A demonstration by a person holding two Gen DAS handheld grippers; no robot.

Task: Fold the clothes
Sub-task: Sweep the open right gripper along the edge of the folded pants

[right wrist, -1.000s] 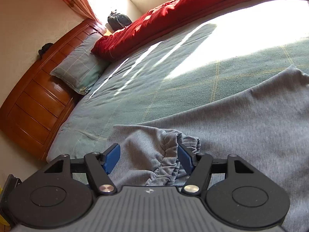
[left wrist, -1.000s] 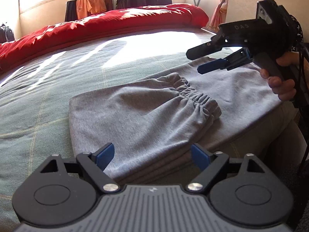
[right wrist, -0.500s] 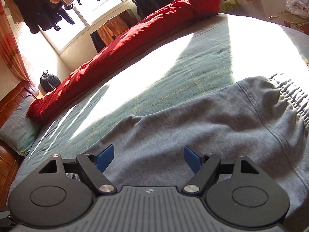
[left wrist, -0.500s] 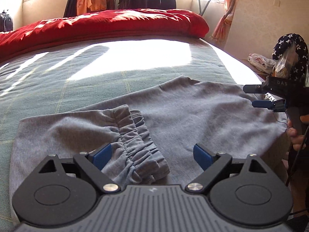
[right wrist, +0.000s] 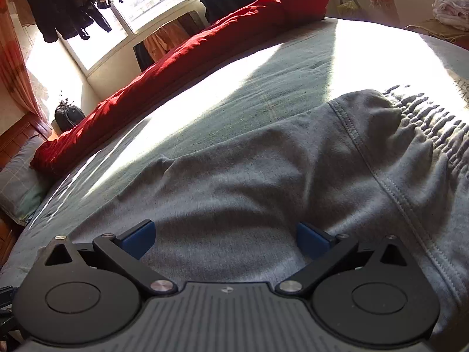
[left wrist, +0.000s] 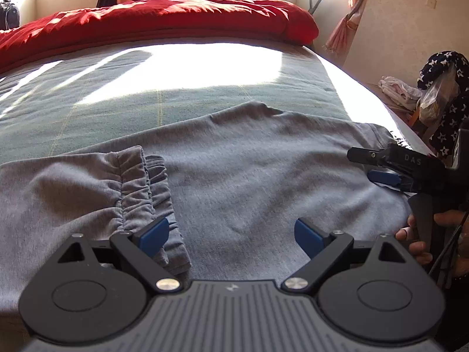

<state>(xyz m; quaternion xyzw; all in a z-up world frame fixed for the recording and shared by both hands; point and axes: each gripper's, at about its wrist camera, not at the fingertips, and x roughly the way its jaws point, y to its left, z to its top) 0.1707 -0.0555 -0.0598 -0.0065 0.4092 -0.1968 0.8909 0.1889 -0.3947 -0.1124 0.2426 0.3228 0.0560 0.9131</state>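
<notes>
Left wrist view: grey sweatpants (left wrist: 234,176) lie spread on the green bed (left wrist: 117,94), elastic cuff (left wrist: 140,187) folded over at near left. Left claw (left wrist: 231,234) is spread wide right above the fabric, gripping nothing. Right claw (left wrist: 378,167) sits at the far right, a hand (left wrist: 422,234) on its handle.

Right wrist view: right claw (right wrist: 225,237) gapes wide over the pants, nothing pinched, gathered waistband (right wrist: 425,123) at far right, red duvet (right wrist: 181,55) along the far edge.

The trousers (left wrist: 249,170) lie across the near part of the bed (left wrist: 176,99), cuffs (left wrist: 140,184) folded onto them at left, waistband (right wrist: 425,123) at right, the duvet (left wrist: 164,20) along the far edge, a pillow (right wrist: 17,187) far left.
</notes>
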